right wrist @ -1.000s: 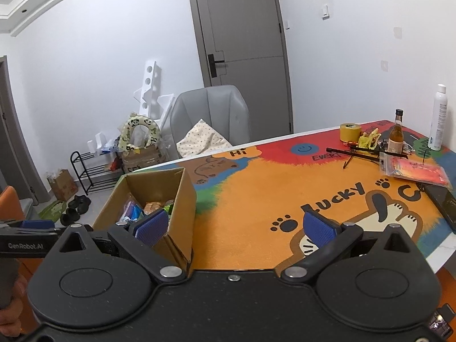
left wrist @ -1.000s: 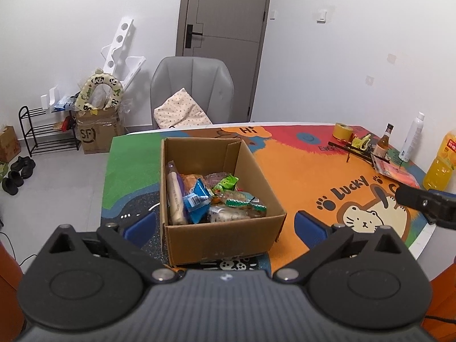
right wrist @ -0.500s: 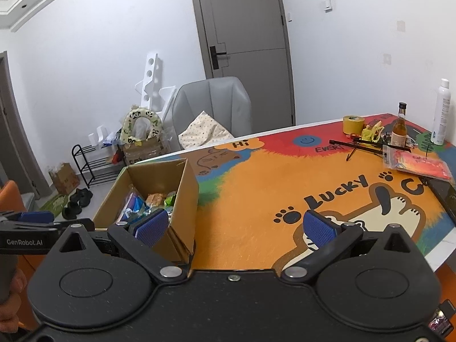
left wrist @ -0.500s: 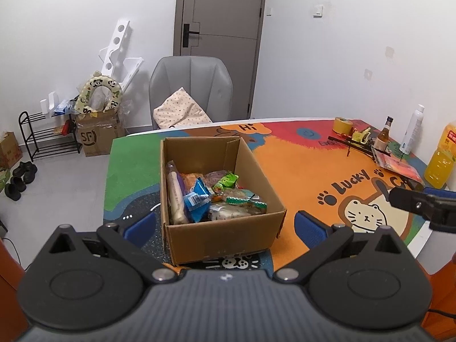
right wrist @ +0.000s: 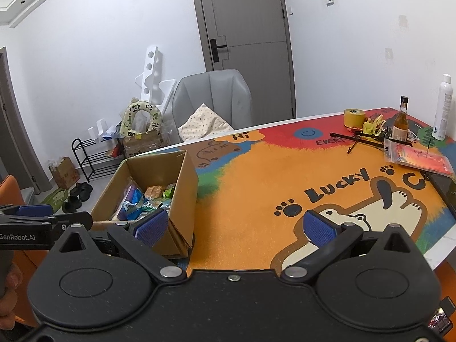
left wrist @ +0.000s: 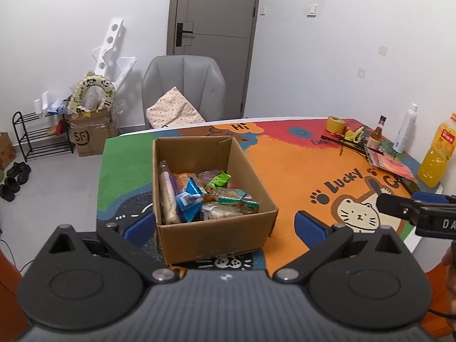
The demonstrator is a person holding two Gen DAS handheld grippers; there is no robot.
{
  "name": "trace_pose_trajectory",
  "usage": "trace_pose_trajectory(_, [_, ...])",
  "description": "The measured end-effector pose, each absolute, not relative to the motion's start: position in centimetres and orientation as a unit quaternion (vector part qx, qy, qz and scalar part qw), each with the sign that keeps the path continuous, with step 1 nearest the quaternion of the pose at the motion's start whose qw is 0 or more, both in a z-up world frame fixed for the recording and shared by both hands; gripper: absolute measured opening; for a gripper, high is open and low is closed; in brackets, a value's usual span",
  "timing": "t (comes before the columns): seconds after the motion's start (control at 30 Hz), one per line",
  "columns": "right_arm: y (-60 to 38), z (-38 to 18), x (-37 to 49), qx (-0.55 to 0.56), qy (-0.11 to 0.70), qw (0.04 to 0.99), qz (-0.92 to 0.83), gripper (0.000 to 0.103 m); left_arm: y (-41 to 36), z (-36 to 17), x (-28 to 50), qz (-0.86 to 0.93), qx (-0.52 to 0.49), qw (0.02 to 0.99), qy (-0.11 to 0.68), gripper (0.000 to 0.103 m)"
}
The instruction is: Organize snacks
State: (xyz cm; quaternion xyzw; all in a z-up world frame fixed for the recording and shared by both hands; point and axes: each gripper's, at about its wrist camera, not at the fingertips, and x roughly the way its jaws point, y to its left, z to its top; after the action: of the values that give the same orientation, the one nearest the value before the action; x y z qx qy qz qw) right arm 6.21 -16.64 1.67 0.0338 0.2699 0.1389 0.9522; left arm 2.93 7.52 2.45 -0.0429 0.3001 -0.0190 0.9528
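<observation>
Holding both tongs spread and empty, I frame the snack box at frame centre with my left gripper. My right gripper waits over the mat; the snacks seem already sorted, perhaps.

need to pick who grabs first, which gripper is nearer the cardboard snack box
Left. The left gripper is open right in front of the cardboard box, fingers either side. The right gripper, also open, sits off the box's right side, over the mat.
</observation>
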Motion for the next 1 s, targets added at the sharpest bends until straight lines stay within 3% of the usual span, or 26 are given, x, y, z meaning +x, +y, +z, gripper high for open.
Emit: trace_pose_trajectory(1.0, [-16.6, 1.52, 6.14, 0.032, 0.275, 0.951, 0.137, 0.103, 7.18, 2.54, 2.9, -0.016, -0.036, 0.953, 0.299, 0.103])
